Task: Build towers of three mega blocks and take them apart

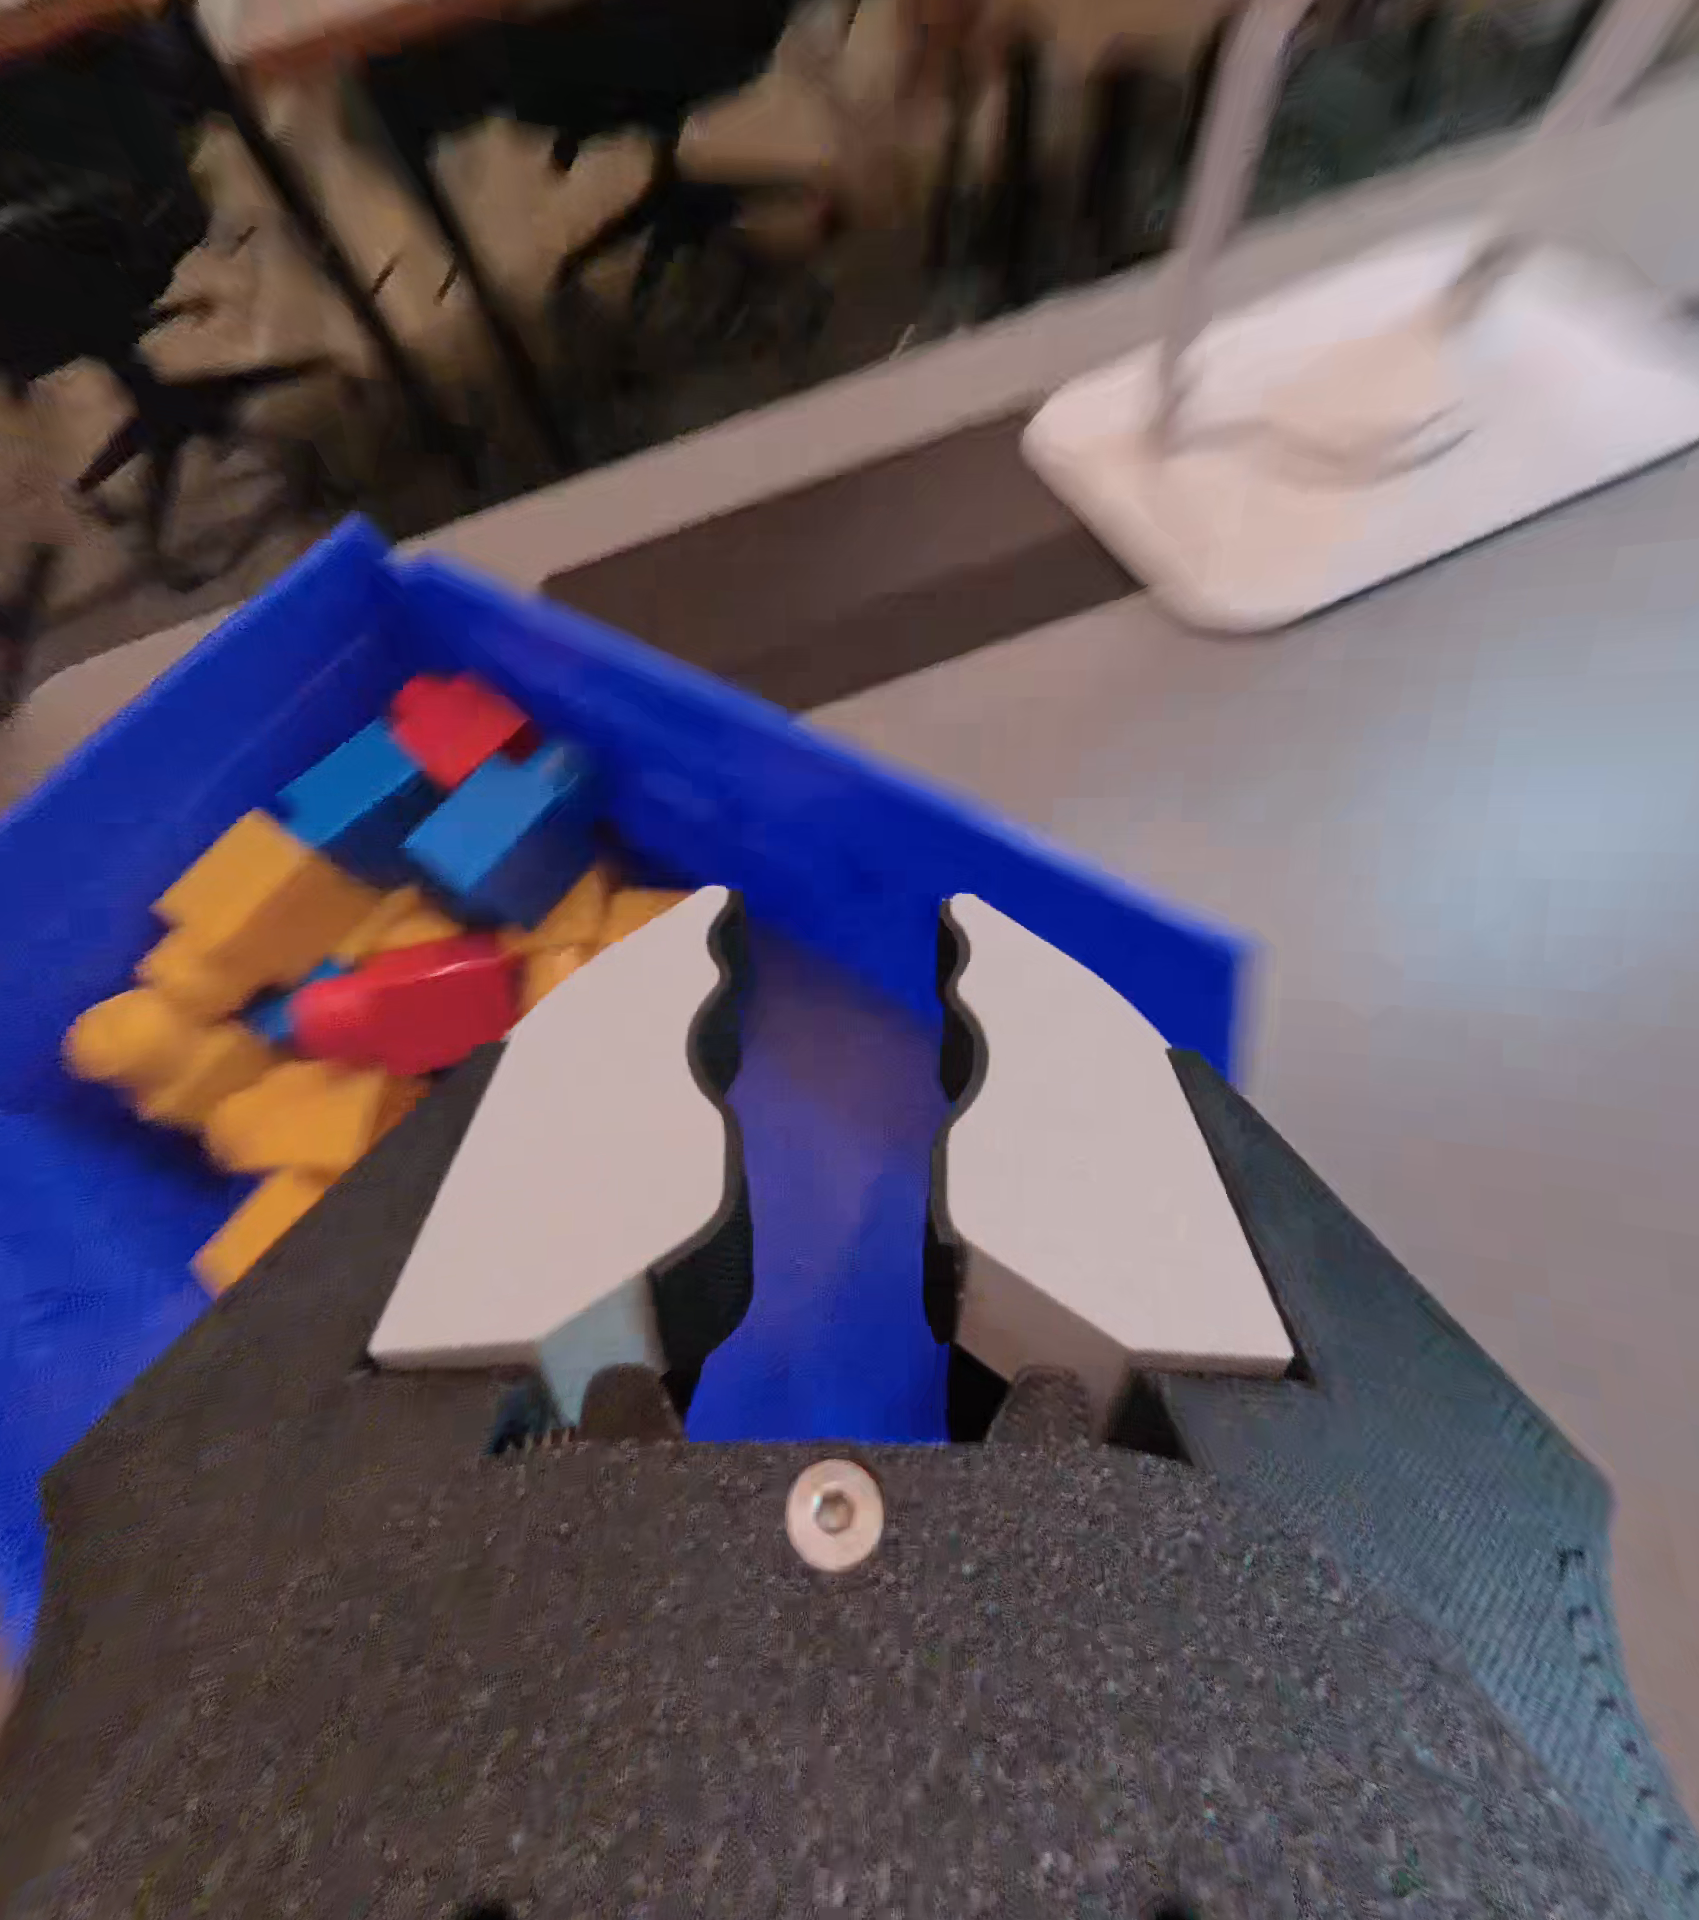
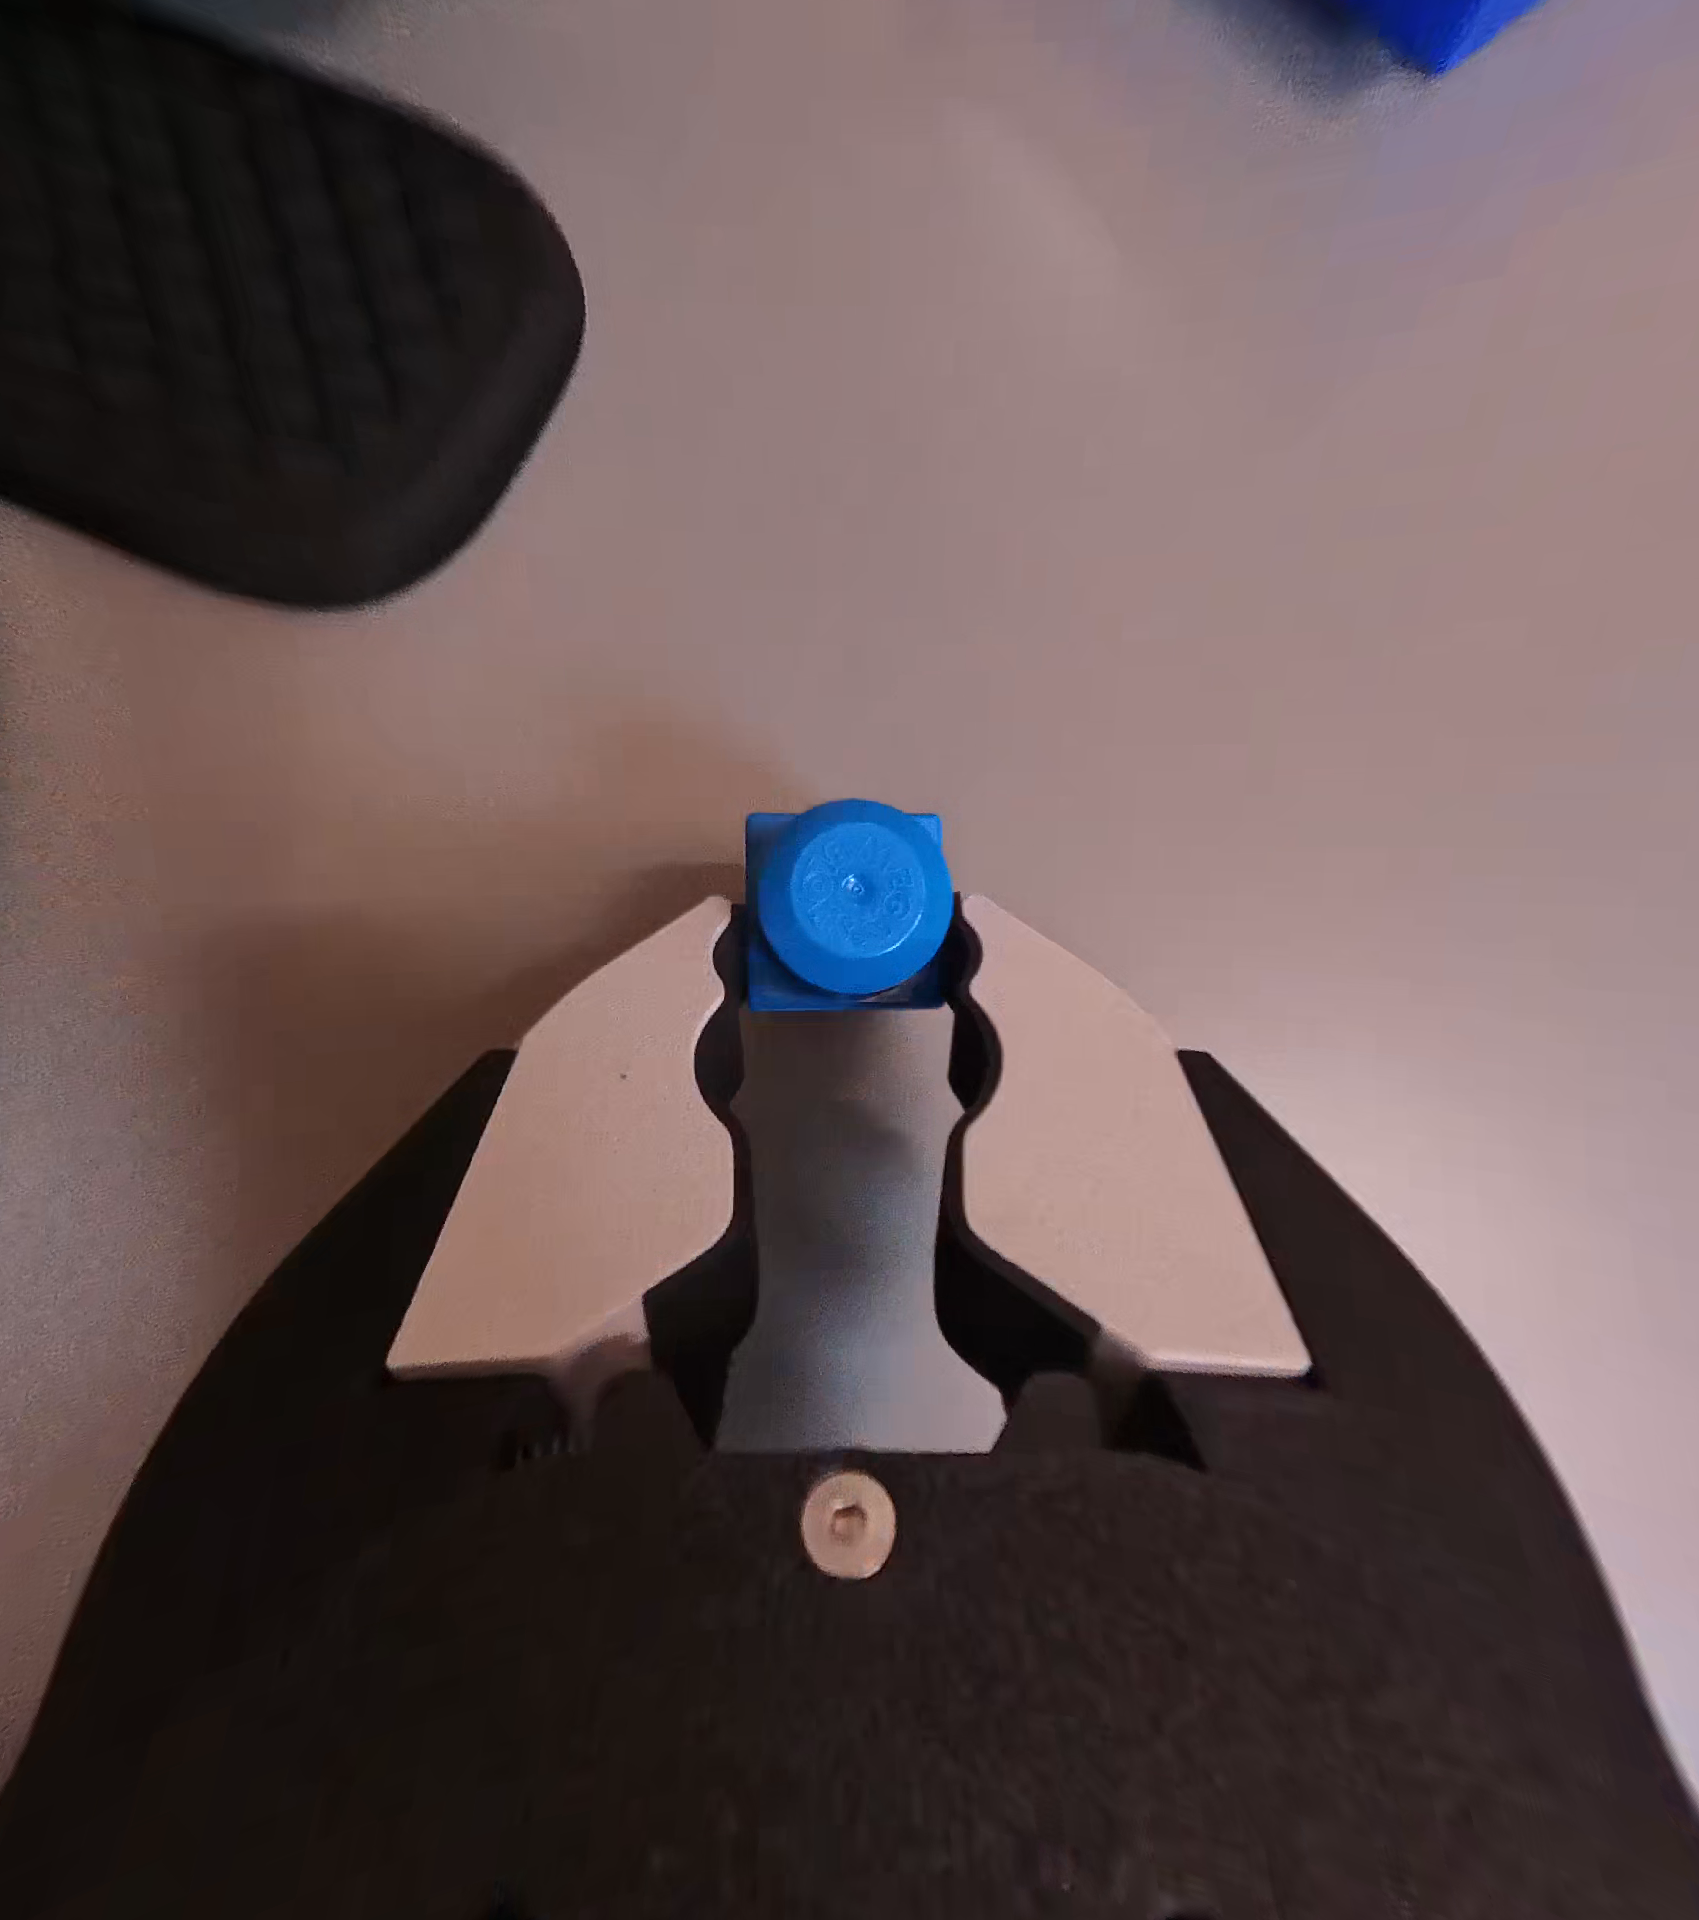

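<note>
Tool tips of the right tool (image 2: 847,935) grip a blue block (image 2: 845,904) at frame centre, stud facing the camera, above the bare counter (image 2: 1240,520). The left tool (image 1: 840,914) is narrowly parted and empty, over the blue bin (image 1: 824,821); loose blocks (image 1: 305,956) lie left of its tips.

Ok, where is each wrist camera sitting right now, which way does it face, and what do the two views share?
Left wrist view: sits behind the left gripper, looks obliquely down into the blue bin of loose blocks; its own open fingers show, empty.
Right wrist view: sits behind the right gripper, looks straight down at the table; its fingers show gripping a blue block.
Shared: the table and, probably, the bin, whose corner appears to show top right in the right view.
</note>
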A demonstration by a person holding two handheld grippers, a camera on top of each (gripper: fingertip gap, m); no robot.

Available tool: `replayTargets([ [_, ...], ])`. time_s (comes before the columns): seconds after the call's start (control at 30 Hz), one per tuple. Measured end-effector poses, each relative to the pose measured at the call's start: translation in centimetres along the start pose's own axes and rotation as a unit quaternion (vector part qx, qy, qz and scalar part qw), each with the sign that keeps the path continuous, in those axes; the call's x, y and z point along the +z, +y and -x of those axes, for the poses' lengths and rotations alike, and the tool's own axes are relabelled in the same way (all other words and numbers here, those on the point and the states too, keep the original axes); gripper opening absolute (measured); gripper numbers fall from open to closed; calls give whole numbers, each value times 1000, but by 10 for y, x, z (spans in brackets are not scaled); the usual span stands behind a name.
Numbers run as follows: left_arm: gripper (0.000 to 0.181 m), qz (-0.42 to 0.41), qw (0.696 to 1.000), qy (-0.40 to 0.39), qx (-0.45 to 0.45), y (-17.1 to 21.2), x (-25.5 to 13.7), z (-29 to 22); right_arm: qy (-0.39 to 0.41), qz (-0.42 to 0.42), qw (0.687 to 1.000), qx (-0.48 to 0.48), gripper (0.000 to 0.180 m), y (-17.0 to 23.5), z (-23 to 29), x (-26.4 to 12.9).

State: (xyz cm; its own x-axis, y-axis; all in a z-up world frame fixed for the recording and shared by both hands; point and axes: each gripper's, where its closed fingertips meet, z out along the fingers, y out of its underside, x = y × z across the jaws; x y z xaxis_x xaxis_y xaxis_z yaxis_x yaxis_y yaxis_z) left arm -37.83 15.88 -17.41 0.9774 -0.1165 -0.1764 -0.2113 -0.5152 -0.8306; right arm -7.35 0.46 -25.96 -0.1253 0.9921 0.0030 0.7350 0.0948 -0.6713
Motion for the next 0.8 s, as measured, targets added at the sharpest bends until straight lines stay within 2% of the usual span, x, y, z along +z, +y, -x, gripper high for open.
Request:
replayTargets([
  [0.13,45,147,984,-83,51,45,37,49,-3,23,1000,-4,37,13,2,14],
  [0.23,59,258,961,-73,60,82,55,59,15,36,999,-25,37,20,-1,18],
  [0.3,58,277,957,-64,58,94,66,61,18,32,999,-31,37,19,-1,18],
  [0.4,30,263,961,-62,57,94,73,65,15,16,999,-24,46,14,-1,14],
  [0.47,30,263,959,-72,70,94,70,68,11,-12,1000,-10,56,7,-2,7],
  [0.53,29,244,964,-70,78,85,60,62,12,-53,999,6,63,-5,-5,-4],
  [0.63,29,166,972,-92,136,47,22,46,25,-140,989,39,65,-28,-17,-28],
  [0.73,29,11,977,-26,211,-6,-25,-23,22,-227,969,93,64,-47,-30,-52],
  [0.8,29,-92,956,14,278,-31,-58,-78,-2,-279,950,139,63,-58,-35,-64],
])
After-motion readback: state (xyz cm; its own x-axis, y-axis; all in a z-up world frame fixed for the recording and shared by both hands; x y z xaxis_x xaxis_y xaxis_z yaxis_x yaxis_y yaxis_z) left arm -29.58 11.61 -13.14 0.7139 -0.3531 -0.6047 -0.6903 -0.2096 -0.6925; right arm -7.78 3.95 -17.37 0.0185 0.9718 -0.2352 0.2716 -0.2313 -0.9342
